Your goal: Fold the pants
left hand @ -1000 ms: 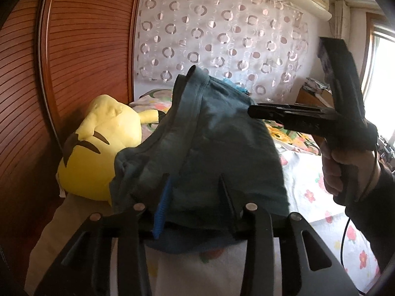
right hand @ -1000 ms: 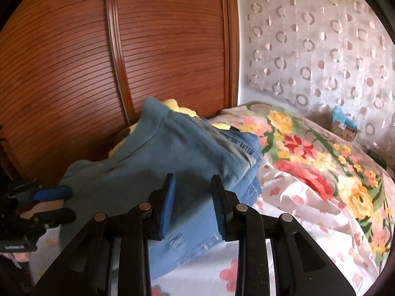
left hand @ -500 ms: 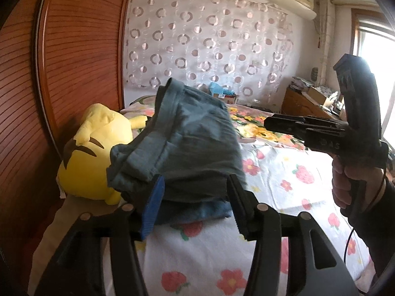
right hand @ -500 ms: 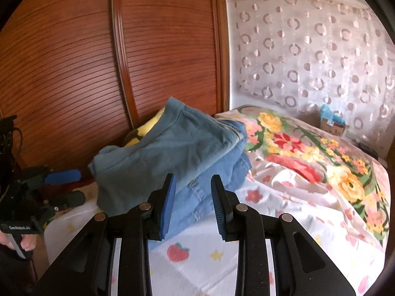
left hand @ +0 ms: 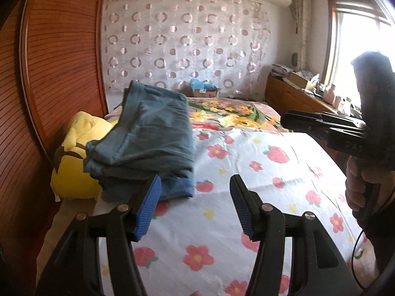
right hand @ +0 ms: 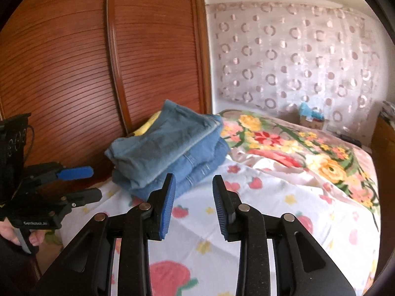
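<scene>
I have both jaws spread wide and empty: my left hand-held gripper (left hand: pixel 195 197) and right hand-held gripper (right hand: pixel 193 197) hang clear because the folded pants (right hand: pixel 167 148) lie stacked just ahead-left on the bed (right hand: pixel 271 197), against a yellow plush (left hand: pixel 74 167).

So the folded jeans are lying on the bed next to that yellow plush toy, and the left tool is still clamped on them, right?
Not quite. The jeans do lie folded on the bed beside the plush toy, but the left gripper is open and holds nothing; its fingers are clear of the denim. The left wrist view shows this.
</scene>
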`<state>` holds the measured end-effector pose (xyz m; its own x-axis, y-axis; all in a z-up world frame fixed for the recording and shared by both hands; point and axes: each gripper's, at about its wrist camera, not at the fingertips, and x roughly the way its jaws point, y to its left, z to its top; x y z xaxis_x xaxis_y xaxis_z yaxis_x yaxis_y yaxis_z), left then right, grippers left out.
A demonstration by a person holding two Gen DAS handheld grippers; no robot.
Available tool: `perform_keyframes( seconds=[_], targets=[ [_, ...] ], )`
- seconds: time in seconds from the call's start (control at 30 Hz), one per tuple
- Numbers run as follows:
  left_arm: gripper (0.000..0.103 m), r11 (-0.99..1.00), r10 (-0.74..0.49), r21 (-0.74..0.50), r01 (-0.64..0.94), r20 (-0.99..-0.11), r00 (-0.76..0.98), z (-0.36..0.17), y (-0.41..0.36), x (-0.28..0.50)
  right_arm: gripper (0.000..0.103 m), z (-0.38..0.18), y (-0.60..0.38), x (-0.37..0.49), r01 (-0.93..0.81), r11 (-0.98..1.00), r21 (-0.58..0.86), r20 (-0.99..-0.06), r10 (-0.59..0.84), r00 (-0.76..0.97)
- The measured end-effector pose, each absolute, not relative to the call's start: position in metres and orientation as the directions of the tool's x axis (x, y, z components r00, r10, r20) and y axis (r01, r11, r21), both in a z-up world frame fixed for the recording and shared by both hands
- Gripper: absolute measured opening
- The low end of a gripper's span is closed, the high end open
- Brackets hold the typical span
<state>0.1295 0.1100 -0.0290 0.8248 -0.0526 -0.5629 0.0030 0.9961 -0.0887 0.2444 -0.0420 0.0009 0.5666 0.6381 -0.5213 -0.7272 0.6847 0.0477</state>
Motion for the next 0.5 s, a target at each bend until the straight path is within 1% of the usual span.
perform_keyframes(
  seconds=[0.1, 0.33, 0.47, 0.5],
  targets=[
    [0.057, 0.998, -0.054, -0.067, 0.02, -0.561, 0.826, -0.029, 0.096, 0.122, 0.032, 0.001, -0.057, 0.233, -0.707, 0.705, 0.046, -0.519, 0.622, 0.586],
    [0.057, 0.995, -0.1, -0.059, 0.08, -0.542, 0.835, -0.023, 0.065, 0.108, 0.042, 0.001, -0.094, 0.206, -0.658, 0.752, 0.039, -0.509, 0.582, 0.634],
    [0.057, 0.993, -0.117, -0.07, 0.095, -0.547, 0.829, -0.022, 0.053, 0.103, 0.058, 0.001, -0.112, 0.188, -0.63, 0.776, 0.037, -0.501, 0.56, 0.66],
    [0.057, 0.991, -0.131, -0.077, 0.106, -0.545, 0.828, -0.021, 0.051, 0.101, 0.06, 0.0, -0.115, 0.184, -0.624, 0.781, 0.036, -0.498, 0.555, 0.666]
  ],
)
